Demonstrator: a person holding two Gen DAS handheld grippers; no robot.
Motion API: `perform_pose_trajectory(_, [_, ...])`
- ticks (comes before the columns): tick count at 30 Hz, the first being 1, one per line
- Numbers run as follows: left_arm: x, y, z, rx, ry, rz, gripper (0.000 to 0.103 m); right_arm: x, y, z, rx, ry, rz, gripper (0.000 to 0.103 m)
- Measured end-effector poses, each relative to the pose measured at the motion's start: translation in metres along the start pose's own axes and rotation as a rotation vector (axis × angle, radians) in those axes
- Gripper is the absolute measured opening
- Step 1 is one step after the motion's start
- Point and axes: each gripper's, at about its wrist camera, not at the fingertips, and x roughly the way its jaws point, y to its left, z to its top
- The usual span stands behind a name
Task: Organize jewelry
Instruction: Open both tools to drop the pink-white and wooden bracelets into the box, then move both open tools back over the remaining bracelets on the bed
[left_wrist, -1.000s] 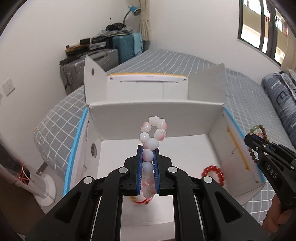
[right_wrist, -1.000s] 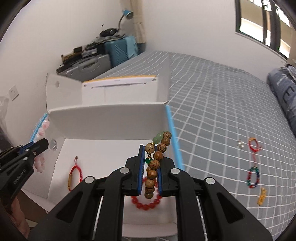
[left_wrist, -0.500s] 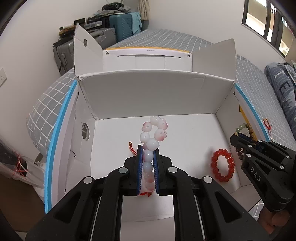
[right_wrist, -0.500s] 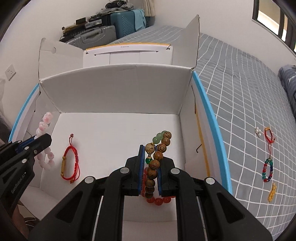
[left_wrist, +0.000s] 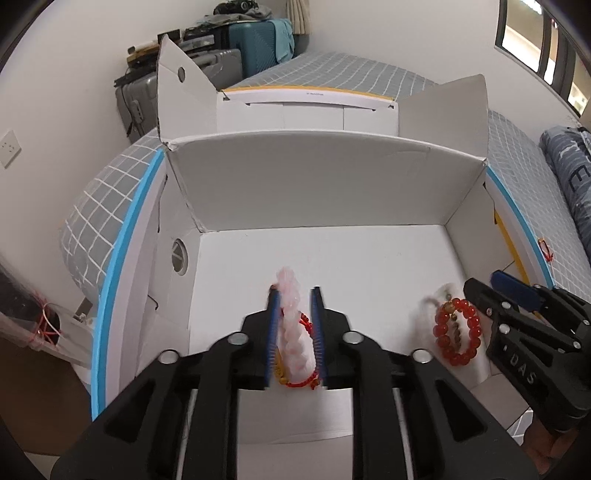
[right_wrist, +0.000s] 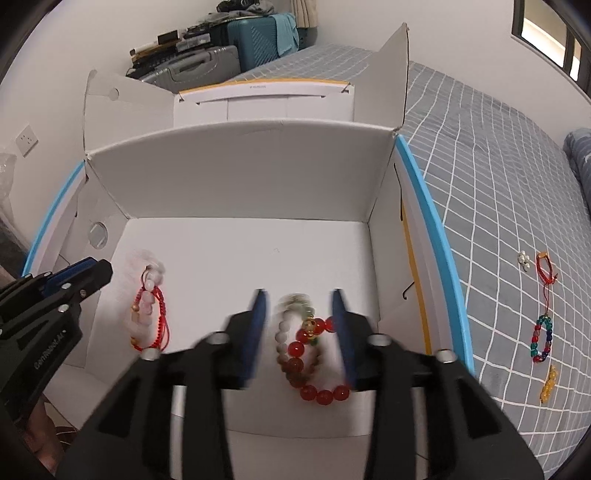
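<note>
Both grippers hang over the open white cardboard box (left_wrist: 314, 192) on the bed. My left gripper (left_wrist: 294, 295) is open; the pink-and-white bead bracelet (left_wrist: 293, 332) is blurred between its blue pads, over a red cord bracelet (left_wrist: 301, 382) on the box floor. My right gripper (right_wrist: 299, 299) is open; the brown wooden bead bracelet (right_wrist: 286, 343) is blurred between its fingers, over a red bead bracelet (right_wrist: 321, 393). The right gripper also shows in the left wrist view (left_wrist: 491, 291), beside the red bead bracelet (left_wrist: 458, 332).
On the grey checked bedspread (right_wrist: 517, 184) right of the box lie a red cord bracelet (right_wrist: 546, 267), a small pearl piece (right_wrist: 524, 259), a multicoloured bead bracelet (right_wrist: 541, 338) and a yellow bracelet (right_wrist: 548, 384). Suitcases (left_wrist: 236, 40) stand by the far wall. The box flaps stand upright.
Both grippers have moved down into the box and opened. The pink bracelet and the wooden bracelet have left the pads and are dropping onto the bracelets on the box floor.
</note>
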Motion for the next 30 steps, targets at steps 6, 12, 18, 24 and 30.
perform_pose_trajectory(6, [-0.011, 0.004, 0.001, -0.023, -0.046, 0.036, 0.067, -0.009, 0.001, 0.001, 0.003, -0.039, 0.0, 0.07])
perform_pose_trajectory(12, [-0.024, 0.01, 0.003, -0.054, -0.107, 0.058, 0.091, -0.024, 0.001, 0.004, 0.005, -0.098, -0.004, 0.086])
perform_pose_trajectory(18, [-0.03, 0.012, 0.005, -0.07, -0.13, 0.061, 0.095, -0.029, 0.006, 0.003, -0.014, -0.125, 0.007, 0.09])
perform_pose_trajectory(24, [-0.032, 0.008, 0.006, -0.06, -0.133, 0.058, 0.095, -0.038, 0.003, 0.002, -0.01, -0.141, 0.003, 0.09])
perform_pose_trajectory(30, [-0.04, -0.001, 0.008, -0.05, -0.149, 0.046, 0.095, -0.044, -0.005, 0.0, -0.01, -0.144, -0.008, 0.091])
